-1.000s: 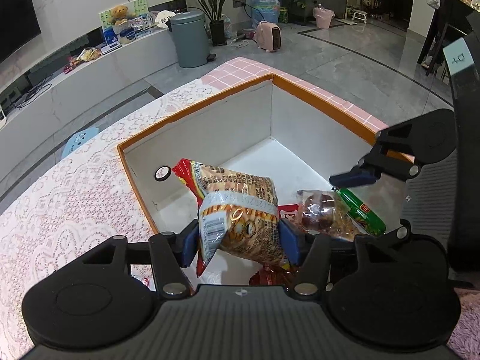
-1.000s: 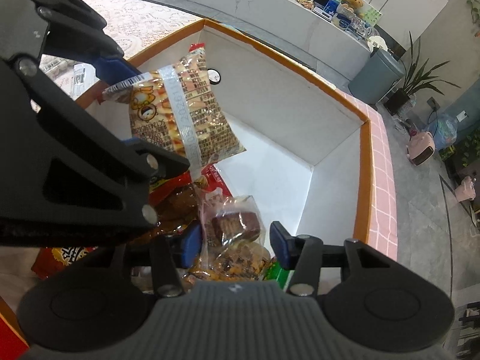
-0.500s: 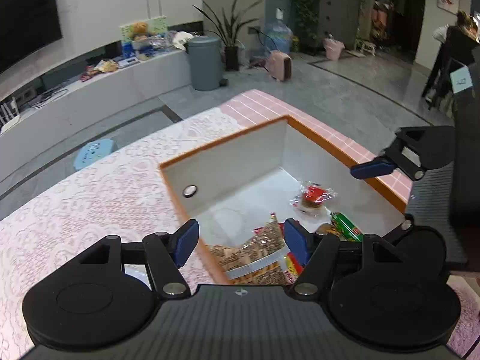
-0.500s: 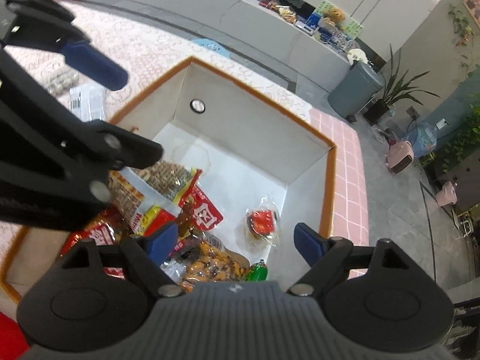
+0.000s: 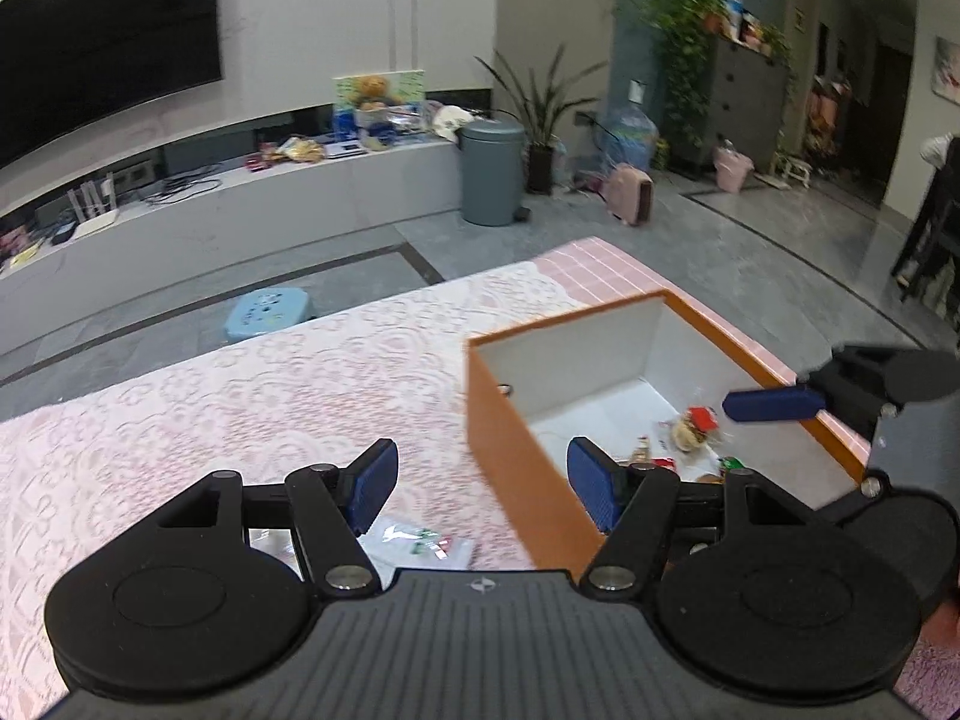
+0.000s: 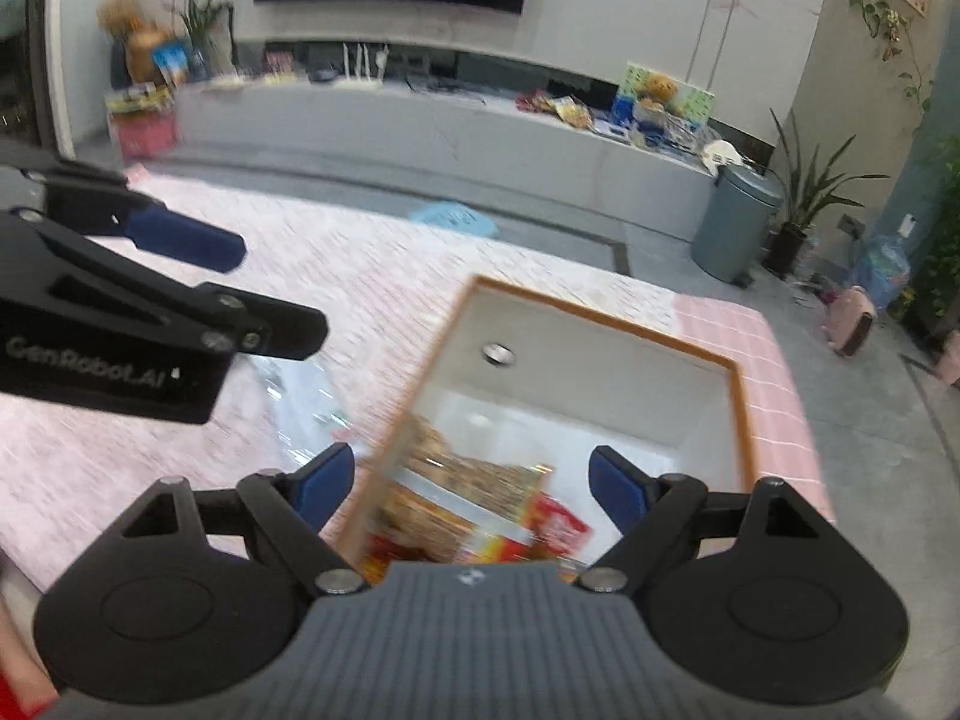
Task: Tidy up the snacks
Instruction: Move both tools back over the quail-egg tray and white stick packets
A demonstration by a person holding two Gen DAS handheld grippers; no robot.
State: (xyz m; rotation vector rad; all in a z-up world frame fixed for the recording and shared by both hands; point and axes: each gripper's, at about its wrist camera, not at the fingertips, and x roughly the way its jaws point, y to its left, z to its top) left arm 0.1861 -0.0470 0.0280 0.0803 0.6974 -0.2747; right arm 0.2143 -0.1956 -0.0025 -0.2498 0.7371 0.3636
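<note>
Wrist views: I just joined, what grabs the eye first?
The orange box with white inner walls, on the pink lace tablecloth, holds a heap of snack packets. Both grippers hang open and empty: left gripper over the box's near corner, right gripper above the snacks.

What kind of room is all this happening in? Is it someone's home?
Most likely a home living room: a large wall-mounted TV above a long low media console, potted plants beside a lidded trash bin, and a lace-covered table holding an orange snack box.

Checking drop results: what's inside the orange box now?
Orange box holds a tan biscuit bag, red packets and a clear-wrapped snack; its near corner is hidden behind the gripper bodies.
</note>
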